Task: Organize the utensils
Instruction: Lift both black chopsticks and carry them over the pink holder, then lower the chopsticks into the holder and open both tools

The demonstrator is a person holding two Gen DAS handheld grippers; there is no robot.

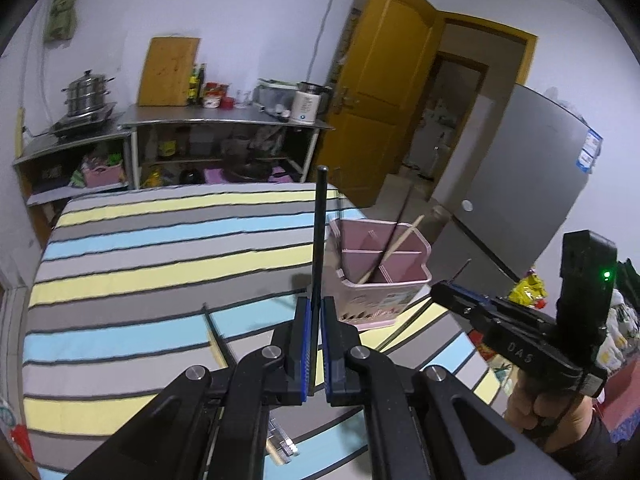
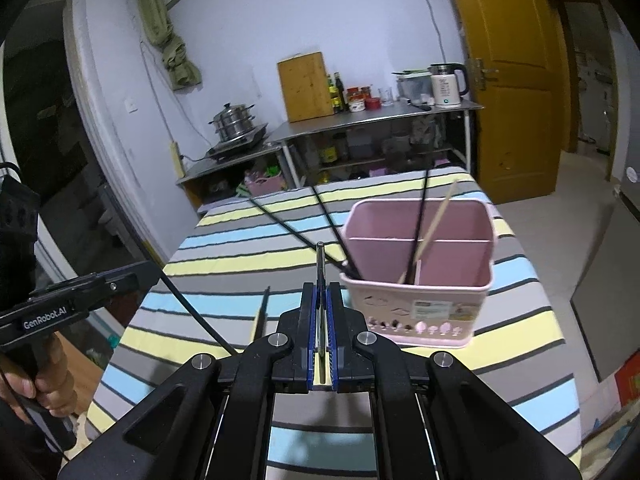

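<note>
Task partway, by look of it.

Left gripper (image 1: 315, 312): fingers clenched on black chopstick (image 1: 320, 224), upright, not yet in holder.

Two loose chopsticks (image 1: 218, 340) on striped desk (image 1: 140, 248), 9 o'clock of left gripper, left to collect.

Pink holder (image 2: 420, 276), divided, on desk: already holds black and wooden chopsticks.

Right gripper (image 2: 321, 304): fingers clenched on thin metal utensil (image 2: 320, 264), 9 o'clock of holder.

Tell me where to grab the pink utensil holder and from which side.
Grip the pink holder by its top rim along the near wall, coming down from above. It stands upright and open-topped on the striped cloth, and the right-hand compartment looks empty, so a finger could probably slip inside there, clear of the chopsticks leaning toward the left.
</note>
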